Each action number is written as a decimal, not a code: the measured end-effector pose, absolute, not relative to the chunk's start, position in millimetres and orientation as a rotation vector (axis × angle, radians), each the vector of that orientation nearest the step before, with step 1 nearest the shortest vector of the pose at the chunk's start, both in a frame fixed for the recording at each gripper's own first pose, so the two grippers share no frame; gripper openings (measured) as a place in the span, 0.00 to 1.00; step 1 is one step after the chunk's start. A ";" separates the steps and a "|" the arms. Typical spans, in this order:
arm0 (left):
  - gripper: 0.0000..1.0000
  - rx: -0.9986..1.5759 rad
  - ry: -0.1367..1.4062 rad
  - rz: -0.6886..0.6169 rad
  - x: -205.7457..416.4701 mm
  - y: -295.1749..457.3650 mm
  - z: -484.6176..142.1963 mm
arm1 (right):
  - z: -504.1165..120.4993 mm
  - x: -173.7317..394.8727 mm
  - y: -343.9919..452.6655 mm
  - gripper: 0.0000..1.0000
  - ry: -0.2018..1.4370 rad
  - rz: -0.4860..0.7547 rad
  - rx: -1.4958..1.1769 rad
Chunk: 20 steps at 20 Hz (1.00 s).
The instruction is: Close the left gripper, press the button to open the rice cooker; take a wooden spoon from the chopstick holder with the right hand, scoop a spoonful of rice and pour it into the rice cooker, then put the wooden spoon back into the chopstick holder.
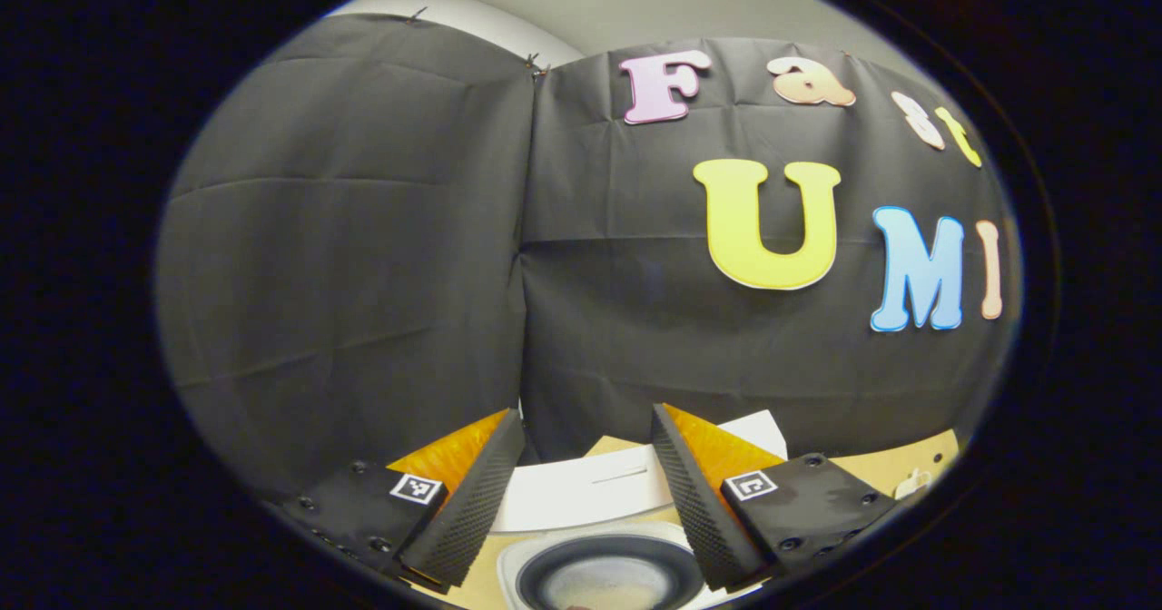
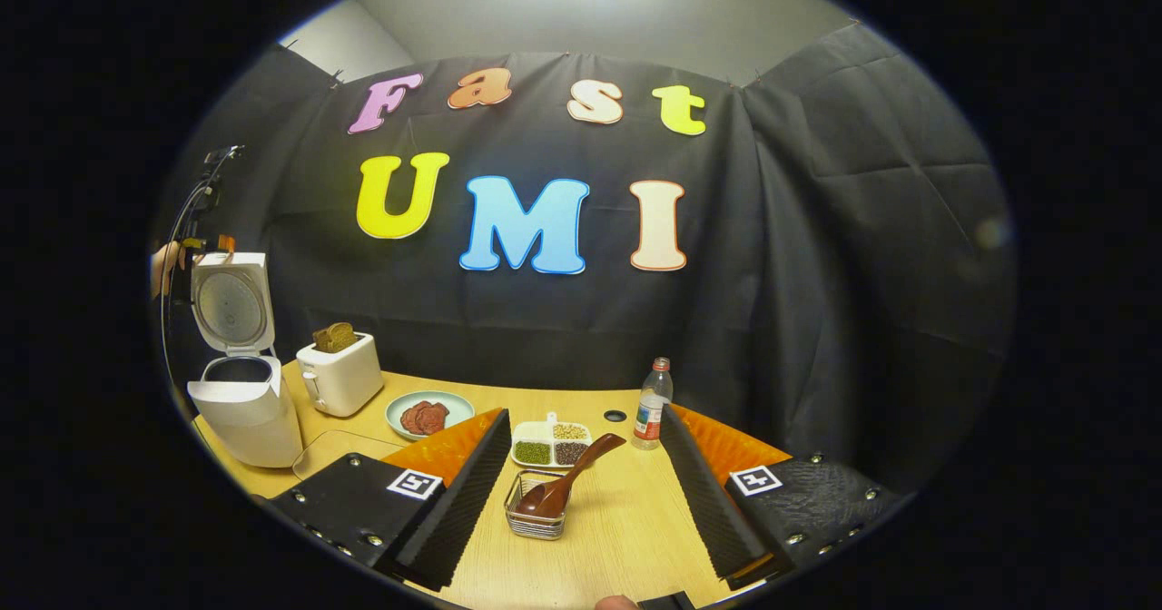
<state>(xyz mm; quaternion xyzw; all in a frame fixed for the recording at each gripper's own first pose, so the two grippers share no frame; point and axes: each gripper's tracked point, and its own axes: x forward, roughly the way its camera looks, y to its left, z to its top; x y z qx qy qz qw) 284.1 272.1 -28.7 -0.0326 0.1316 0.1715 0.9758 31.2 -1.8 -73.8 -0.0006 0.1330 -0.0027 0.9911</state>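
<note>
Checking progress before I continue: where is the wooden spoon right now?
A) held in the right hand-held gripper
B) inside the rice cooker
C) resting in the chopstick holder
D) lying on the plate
C: the wooden spoon leans in the chopstick holder, between the open right hand-held gripper fingers.

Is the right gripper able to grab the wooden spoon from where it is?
Probably yes. The right gripper is open, and the wooden spoon rests in the chopstick holder straight ahead between its fingers, handle leaning up and free. Nothing stands in between.
</note>
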 end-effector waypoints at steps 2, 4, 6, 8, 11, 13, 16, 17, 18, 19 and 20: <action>0.98 -0.069 0.269 0.339 270.0 258.6 -35.3 | -72.5 35.0 -0.2 1.00 0.267 0.015 0.003; 0.98 -0.072 0.275 0.331 257.3 246.9 -43.0 | -74.4 37.4 1.9 1.00 0.267 0.039 -0.001; 0.97 -0.079 0.282 0.326 241.1 235.8 -51.9 | -73.1 38.6 3.8 1.00 0.264 0.061 -0.007; 0.98 -0.077 0.291 0.321 225.9 223.5 -62.3 | -72.3 42.0 5.3 1.00 0.261 0.083 -0.009; 0.99 -0.083 0.311 0.315 207.6 207.6 -82.7 | -72.5 43.8 4.9 1.00 0.261 0.103 -0.009; 0.99 -0.087 0.324 0.310 196.0 198.0 -96.8 | -72.2 44.4 6.2 1.00 0.262 0.116 -0.007; 0.99 -0.110 0.353 0.304 181.4 187.7 -119.3 | -71.8 44.7 6.2 1.00 0.261 0.131 -0.009; 0.98 -0.117 0.365 0.300 177.2 182.2 -127.8 | -72.7 44.1 6.9 1.00 0.263 0.134 -0.009; 0.97 -0.119 0.375 0.297 172.8 178.4 -136.8 | -73.9 43.7 7.3 1.00 0.265 0.138 -0.011; 0.97 -0.118 0.386 0.294 169.6 174.8 -145.0 | -74.9 43.0 6.6 1.00 0.268 0.141 -0.015; 0.95 -0.118 0.396 0.292 164.9 171.5 -153.7 | -75.0 41.9 6.2 1.00 0.269 0.142 -0.019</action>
